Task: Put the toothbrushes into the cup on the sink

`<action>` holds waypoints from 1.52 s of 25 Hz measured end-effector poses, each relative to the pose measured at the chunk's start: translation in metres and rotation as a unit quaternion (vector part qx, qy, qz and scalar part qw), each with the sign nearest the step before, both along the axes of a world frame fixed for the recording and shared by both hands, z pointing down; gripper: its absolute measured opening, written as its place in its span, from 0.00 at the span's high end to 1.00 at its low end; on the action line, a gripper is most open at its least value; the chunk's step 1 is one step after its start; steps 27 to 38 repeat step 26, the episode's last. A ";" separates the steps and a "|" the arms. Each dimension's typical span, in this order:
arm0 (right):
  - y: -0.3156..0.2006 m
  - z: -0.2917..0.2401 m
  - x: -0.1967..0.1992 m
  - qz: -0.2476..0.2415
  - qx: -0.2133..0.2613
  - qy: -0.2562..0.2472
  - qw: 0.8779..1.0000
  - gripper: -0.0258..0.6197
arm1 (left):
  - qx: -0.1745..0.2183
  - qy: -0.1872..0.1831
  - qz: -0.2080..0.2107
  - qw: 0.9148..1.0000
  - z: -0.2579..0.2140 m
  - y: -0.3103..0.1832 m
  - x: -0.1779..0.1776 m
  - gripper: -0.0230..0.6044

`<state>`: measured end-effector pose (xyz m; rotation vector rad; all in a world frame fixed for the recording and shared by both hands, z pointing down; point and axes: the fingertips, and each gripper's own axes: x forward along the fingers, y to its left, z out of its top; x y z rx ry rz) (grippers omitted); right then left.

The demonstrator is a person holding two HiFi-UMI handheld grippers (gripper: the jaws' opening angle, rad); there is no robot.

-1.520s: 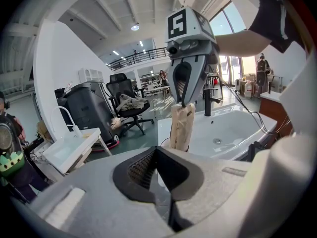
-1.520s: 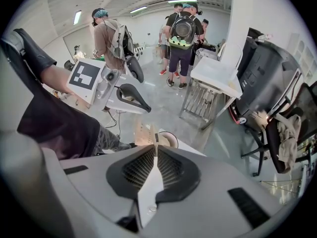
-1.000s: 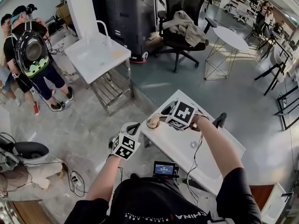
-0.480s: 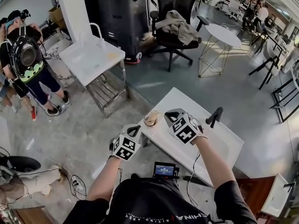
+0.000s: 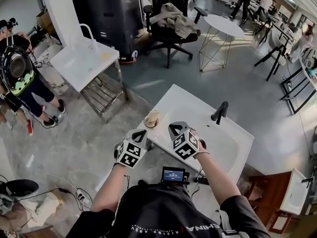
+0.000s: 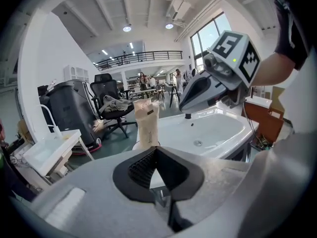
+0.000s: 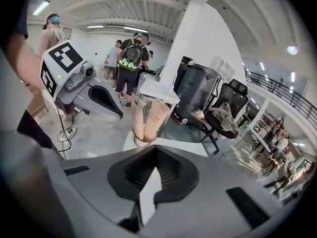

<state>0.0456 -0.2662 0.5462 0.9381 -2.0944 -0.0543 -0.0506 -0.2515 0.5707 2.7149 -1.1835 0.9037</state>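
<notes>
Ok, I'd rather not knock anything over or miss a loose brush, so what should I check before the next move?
1. Cup upright at the corner of the sink: ok.
2. Beige packs, likely the toothbrushes, standing in the cup: ok, two show in the right gripper view.
3. No loose toothbrush on the sink: cannot tell. None is visible, but the right hand-held gripper hides part of the basin in the head view.
4. Left hand-held gripper empty, jaws together: ok.
5. Right hand-held gripper empty, jaws together: ok.
6. Both short of the cup, not touching it: ok.
</notes>
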 end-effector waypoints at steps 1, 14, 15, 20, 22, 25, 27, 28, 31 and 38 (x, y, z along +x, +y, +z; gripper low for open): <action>0.002 0.002 0.000 0.002 -0.001 0.001 1.000 0.95 | -0.001 0.000 0.002 1.000 0.001 0.001 0.001 0.96; 0.013 0.015 0.000 0.017 -0.008 -0.010 1.000 0.95 | -0.011 -0.004 0.009 1.000 0.013 0.007 0.010 0.96; 0.012 0.015 -0.001 0.018 -0.008 -0.012 1.000 0.95 | -0.012 -0.003 0.010 1.000 0.014 0.006 0.009 0.96; 0.006 0.011 -0.002 0.020 -0.003 -0.018 1.000 0.95 | -0.015 0.004 0.013 1.000 0.013 0.006 0.009 0.96; 0.007 0.010 -0.002 0.019 -0.002 -0.018 1.000 0.95 | -0.016 0.005 0.012 1.000 0.012 0.008 0.008 0.96; 0.009 0.009 -0.002 0.017 -0.002 -0.020 1.000 0.95 | -0.017 0.005 0.009 1.000 0.011 0.010 0.007 0.96; 0.009 0.008 -0.001 0.016 -0.002 -0.021 1.000 0.95 | -0.017 0.005 0.008 1.000 0.011 0.010 0.007 0.96; 0.009 0.008 -0.001 0.016 -0.002 -0.021 1.000 0.95 | -0.017 0.005 0.008 1.000 0.011 0.010 0.007 0.96; 0.009 0.008 -0.001 0.016 -0.002 -0.021 1.000 0.95 | -0.017 0.005 0.008 1.000 0.011 0.010 0.007 0.96; 0.009 0.008 -0.001 0.016 -0.002 -0.021 1.000 0.95 | -0.017 0.005 0.008 1.000 0.011 0.010 0.007 0.96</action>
